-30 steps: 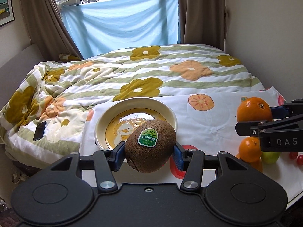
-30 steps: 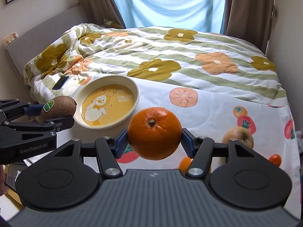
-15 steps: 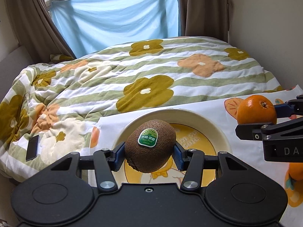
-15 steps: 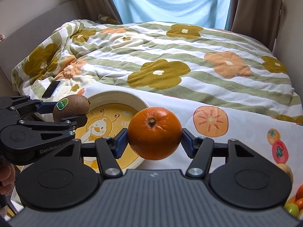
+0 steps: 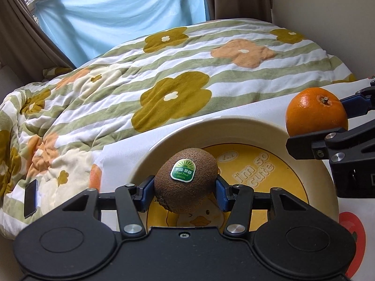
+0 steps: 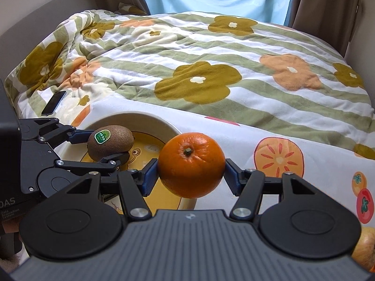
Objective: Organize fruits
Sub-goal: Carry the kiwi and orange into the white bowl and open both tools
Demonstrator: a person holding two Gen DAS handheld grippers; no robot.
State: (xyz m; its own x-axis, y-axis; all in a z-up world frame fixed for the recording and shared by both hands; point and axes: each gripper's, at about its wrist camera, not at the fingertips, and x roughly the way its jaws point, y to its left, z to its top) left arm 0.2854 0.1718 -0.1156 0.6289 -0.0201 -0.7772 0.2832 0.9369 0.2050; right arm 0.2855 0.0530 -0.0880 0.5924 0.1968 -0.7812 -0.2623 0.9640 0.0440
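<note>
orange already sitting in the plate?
No, the orange is held off the cloth between the right tool's fingers, beside the plate.

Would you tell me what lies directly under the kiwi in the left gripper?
Under the kiwi sits the plate, its yellow duck print partly visible; the fruit and left gripper hide the rest.

Both fruits arrive at the plate

The left gripper carries the kiwi from the near edge of the plate to above its yellow middle, lower than before, and its jaws are opening with the kiwi between the pads. The right gripper brings the orange from over the fruit-print cloth to the plate's right rim.
</note>
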